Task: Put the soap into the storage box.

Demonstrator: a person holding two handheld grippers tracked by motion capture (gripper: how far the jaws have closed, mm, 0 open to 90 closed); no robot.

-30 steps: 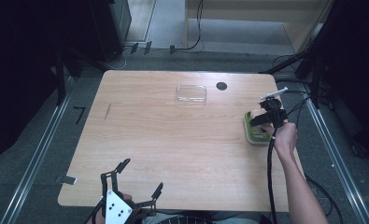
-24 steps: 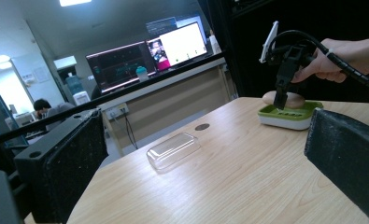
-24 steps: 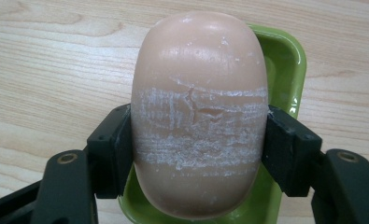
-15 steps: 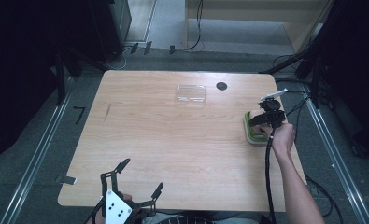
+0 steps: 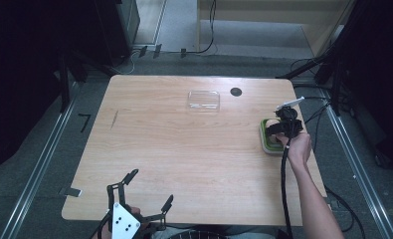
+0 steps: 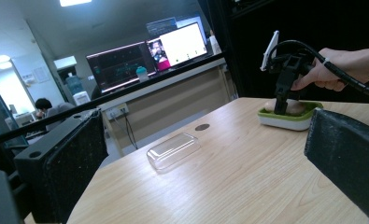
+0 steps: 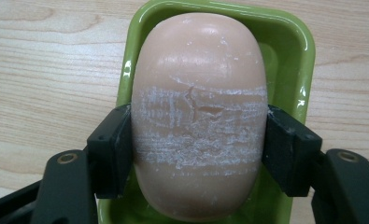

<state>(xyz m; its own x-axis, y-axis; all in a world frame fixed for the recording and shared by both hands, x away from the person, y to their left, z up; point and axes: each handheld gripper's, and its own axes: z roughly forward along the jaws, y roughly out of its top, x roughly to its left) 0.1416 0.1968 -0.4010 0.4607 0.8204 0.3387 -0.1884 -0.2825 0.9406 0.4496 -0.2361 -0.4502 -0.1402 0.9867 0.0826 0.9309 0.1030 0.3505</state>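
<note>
A peach-coloured bar of soap (image 7: pixel 198 116) lies in a green soap dish (image 7: pixel 289 51) near the table's right edge. My right gripper (image 7: pixel 198 154) points straight down over it, and its two black jaws press against the soap's two long sides. The high view places this gripper (image 5: pixel 282 130) over the dish (image 5: pixel 266 144), held by a hand. My left gripper (image 5: pixel 150 187) hovers at the table's front edge, open and holding nothing. Its wide-apart fingers (image 6: pixel 65 168) frame the far dish (image 6: pixel 289 121) and the right gripper (image 6: pixel 281 109).
A clear plastic lid (image 5: pixel 203 100) lies at the back middle of the wooden table (image 5: pixel 184 149), beside a small black round hole (image 5: pixel 236 91). A cable trails from the right gripper along the forearm. Metal rails run along the floor on both sides.
The right forearm has shifted a little while its gripper stays at the soap dish. The left gripper has not moved.
</note>
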